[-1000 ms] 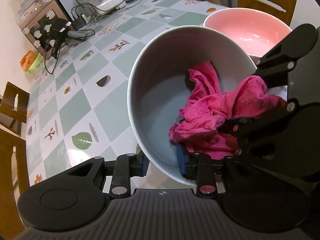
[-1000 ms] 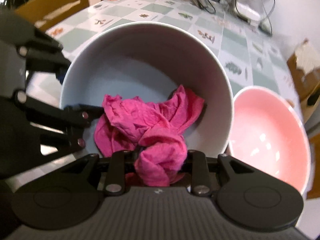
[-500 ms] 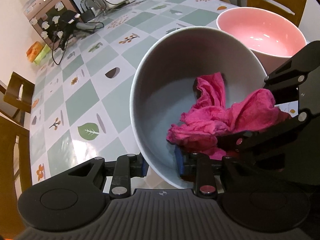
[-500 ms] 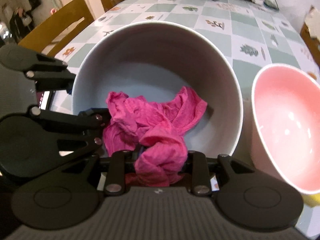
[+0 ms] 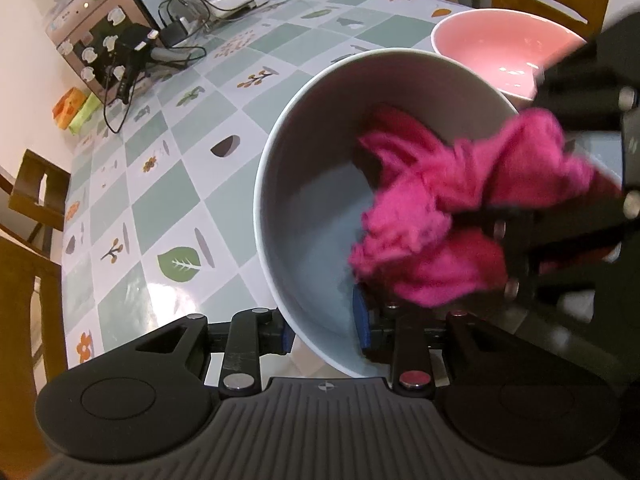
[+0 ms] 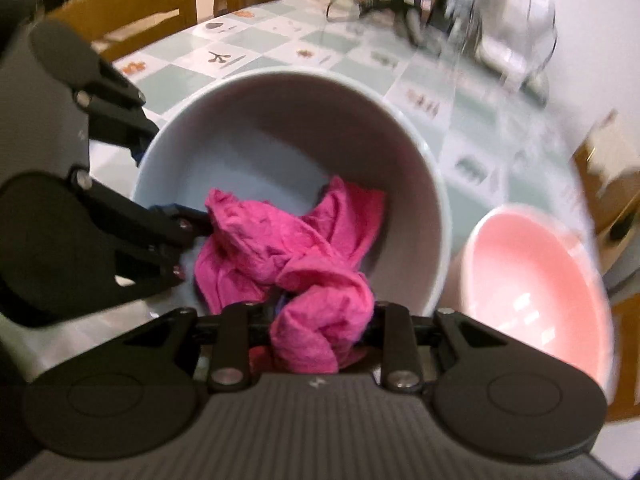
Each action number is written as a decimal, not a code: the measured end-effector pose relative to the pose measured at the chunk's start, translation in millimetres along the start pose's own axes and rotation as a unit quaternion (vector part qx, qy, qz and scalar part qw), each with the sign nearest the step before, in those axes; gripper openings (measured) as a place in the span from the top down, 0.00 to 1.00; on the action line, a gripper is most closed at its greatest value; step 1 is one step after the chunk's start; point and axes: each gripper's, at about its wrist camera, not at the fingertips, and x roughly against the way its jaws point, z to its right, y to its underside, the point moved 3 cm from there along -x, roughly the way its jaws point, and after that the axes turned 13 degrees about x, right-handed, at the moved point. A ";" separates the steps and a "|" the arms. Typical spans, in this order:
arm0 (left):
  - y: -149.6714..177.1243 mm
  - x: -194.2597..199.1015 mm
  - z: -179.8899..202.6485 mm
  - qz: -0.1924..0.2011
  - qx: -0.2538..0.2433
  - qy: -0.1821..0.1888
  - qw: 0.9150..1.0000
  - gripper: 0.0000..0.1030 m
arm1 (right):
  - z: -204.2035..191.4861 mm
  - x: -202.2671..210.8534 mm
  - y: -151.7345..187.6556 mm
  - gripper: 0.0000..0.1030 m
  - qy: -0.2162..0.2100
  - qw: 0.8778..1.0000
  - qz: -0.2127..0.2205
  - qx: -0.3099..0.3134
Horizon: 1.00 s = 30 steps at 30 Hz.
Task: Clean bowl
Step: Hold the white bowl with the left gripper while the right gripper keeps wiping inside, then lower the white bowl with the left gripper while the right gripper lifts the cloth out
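Left gripper (image 5: 325, 334): clamped across the near wall of the grey bowl (image 5: 304, 184), one blue-padded finger (image 5: 361, 322) inside, the other outside. Bowl tipped up on edge over the tiled tabletop (image 5: 168, 184), mouth toward both cameras. Right gripper (image 6: 316, 336): closed on a bunch of magenta cloth (image 6: 296, 256), the rest of it crumpled against the bowl's inner wall. Blurred in the left view. Just beside the grey bowl, a pink bowl (image 6: 532, 288). Farther off: a cabled box (image 5: 104, 52) and wooden chairs (image 6: 132, 12) along the table edge.
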 end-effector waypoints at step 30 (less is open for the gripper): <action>-4.8 -0.7 -1.1 -0.004 0.010 0.016 1.000 0.71 | 34.3 -9.5 14.4 0.71 -0.172 0.971 -0.024 -0.165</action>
